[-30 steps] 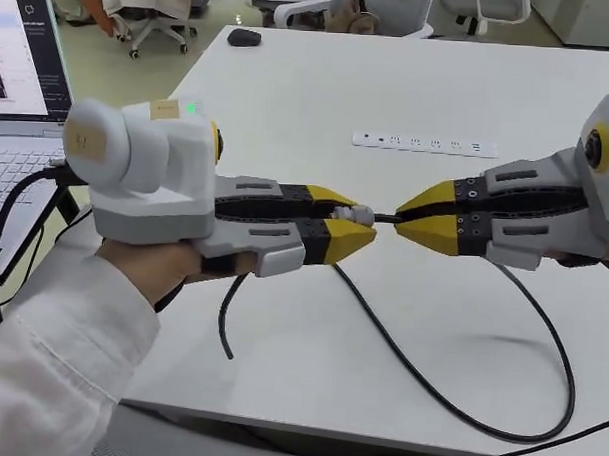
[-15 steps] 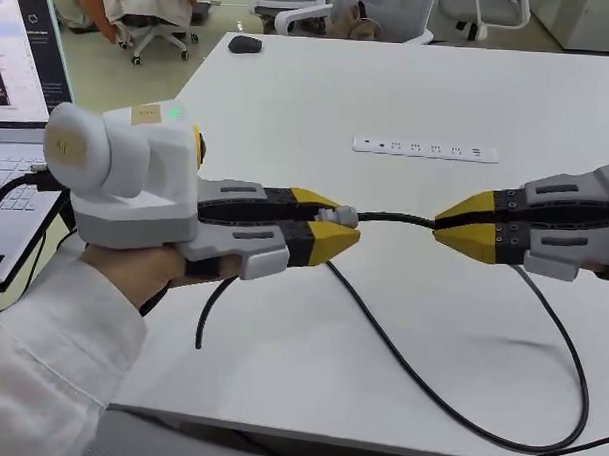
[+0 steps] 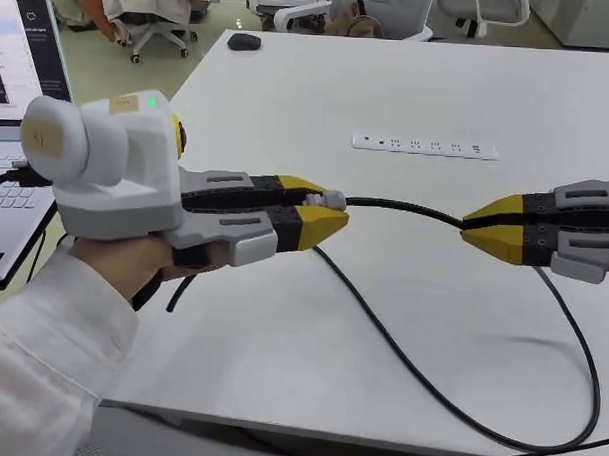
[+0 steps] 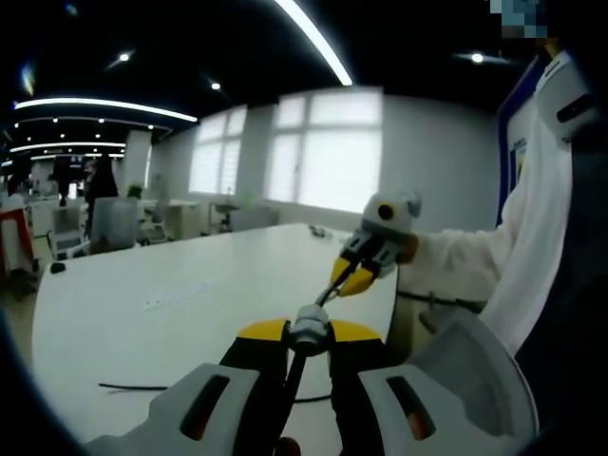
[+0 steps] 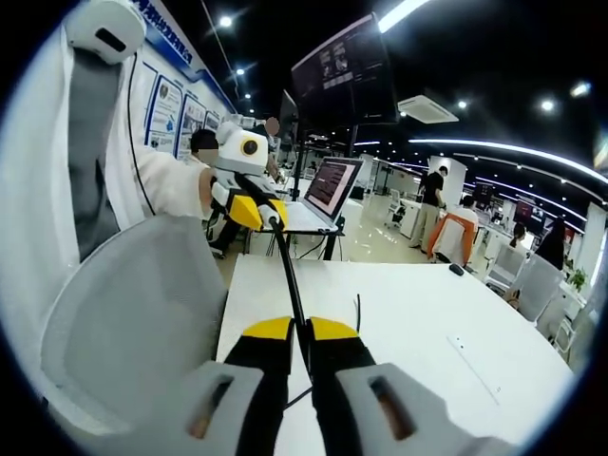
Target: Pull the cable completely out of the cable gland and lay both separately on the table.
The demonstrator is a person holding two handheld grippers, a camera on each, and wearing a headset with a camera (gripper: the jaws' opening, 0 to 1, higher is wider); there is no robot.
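My left gripper [image 3: 330,214] is shut on the pale grey cable gland [image 3: 332,200], held level above the white table [image 3: 279,97]. A black cable [image 3: 405,208] runs out of the gland to my right gripper [image 3: 466,231], which is shut on it. Behind that gripper the cable loops down over the table [image 3: 579,388]. A short cable end [image 3: 175,291] hangs below the left hand. In the left gripper view the gland [image 4: 310,328] sits between the yellow tips, and the cable [image 4: 329,294] leads to the right gripper [image 4: 353,277]. The right gripper view has the cable [image 5: 289,275] stretching from my right gripper [image 5: 296,334] to the left gripper [image 5: 255,211].
A white power strip [image 3: 424,145] lies on the table's far middle and a dark mouse [image 3: 243,41] at its far edge. An open laptop [image 3: 14,88] stands on a stand to the left. Office chairs [image 3: 152,13] stand beyond the table.
The grippers have drawn apart, left one leftward and right one rightward. A longer run of cable now shows between them, and the end hanging behind the left gripper is shorter.
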